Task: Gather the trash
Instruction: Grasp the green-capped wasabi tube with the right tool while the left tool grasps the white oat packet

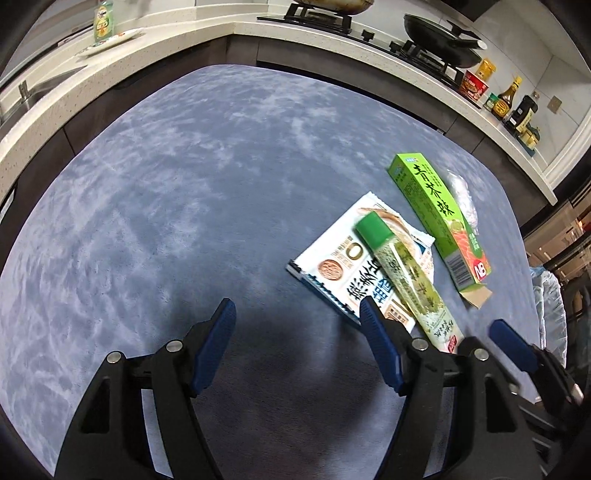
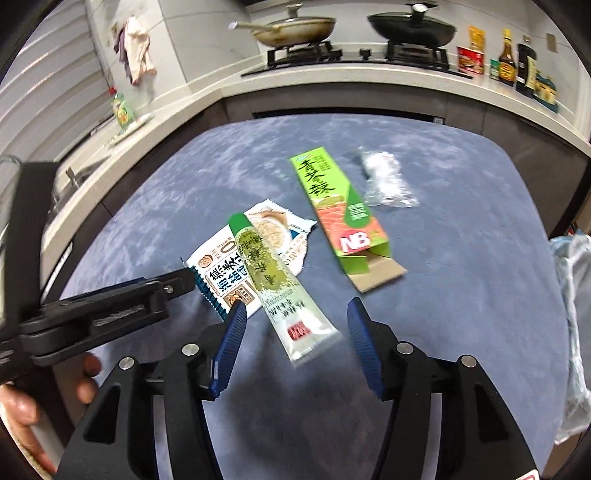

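A green-capped wasabi tube [image 2: 273, 280] lies across a white snack wrapper [image 2: 236, 269] on the blue table. A green wasabi box [image 2: 336, 210] with its end flap open lies to their right, and a crumpled clear plastic wrapper [image 2: 384, 181] lies beyond it. My right gripper [image 2: 295, 325] is open, its jaws on either side of the tube's flat end, just above it. My left gripper [image 1: 295, 321] is open and empty over bare table, left of the tube [image 1: 406, 277], wrapper [image 1: 343, 266] and box [image 1: 439, 218].
A light plastic bag [image 2: 572, 332] hangs at the table's right edge. Behind the table runs a counter [image 2: 369, 79] with a stove, two pans [image 2: 413, 26], sauce bottles [image 2: 508, 59] and a sink at the left. The left gripper's body [image 2: 92, 314] shows in the right wrist view.
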Action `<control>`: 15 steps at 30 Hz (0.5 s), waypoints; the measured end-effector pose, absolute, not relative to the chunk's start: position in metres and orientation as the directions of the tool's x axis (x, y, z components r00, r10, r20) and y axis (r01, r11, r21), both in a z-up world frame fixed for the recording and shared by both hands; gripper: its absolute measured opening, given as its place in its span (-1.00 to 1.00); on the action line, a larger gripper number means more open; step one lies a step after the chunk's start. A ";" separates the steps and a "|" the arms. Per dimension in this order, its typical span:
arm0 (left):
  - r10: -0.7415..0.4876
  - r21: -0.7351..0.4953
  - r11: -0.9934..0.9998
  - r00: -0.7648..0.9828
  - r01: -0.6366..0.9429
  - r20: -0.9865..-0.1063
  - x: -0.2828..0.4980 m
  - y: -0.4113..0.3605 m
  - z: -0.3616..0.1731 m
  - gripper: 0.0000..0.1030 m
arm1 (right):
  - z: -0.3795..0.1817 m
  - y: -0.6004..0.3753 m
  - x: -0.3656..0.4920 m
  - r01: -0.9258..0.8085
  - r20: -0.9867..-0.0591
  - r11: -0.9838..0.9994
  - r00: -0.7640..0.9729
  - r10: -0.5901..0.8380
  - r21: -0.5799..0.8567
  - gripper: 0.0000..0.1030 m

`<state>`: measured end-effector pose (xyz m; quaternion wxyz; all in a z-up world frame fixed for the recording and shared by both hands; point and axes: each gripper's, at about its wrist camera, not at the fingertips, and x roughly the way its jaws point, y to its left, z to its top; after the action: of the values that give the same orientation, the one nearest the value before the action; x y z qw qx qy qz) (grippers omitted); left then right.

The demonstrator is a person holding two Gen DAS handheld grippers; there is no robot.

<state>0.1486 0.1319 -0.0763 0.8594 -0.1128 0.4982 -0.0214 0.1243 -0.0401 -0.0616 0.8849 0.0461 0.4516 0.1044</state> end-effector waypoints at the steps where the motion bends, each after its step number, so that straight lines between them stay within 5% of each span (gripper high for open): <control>1: -0.155 -0.223 0.972 0.499 -0.079 -0.852 0.149 0.135 -0.077 0.29 | -0.064 -0.037 0.127 -0.146 -0.793 0.975 0.568 0.222 0.168 0.14; 9: -0.172 -0.242 0.967 0.488 -0.084 -0.856 0.151 0.141 -0.082 0.30 | -0.087 -0.024 0.143 -0.160 -0.821 0.978 0.535 0.200 0.134 0.14; 15: -0.183 -0.246 0.967 0.482 -0.070 -0.856 0.154 0.135 -0.085 0.30 | -0.088 -0.029 0.139 -0.154 -0.817 0.980 0.544 0.193 0.129 -0.26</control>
<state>0.1541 0.1353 -0.0852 0.8519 -0.1246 0.5076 -0.0334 0.1386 -0.0289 -0.0877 0.8783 0.0209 0.4674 0.0986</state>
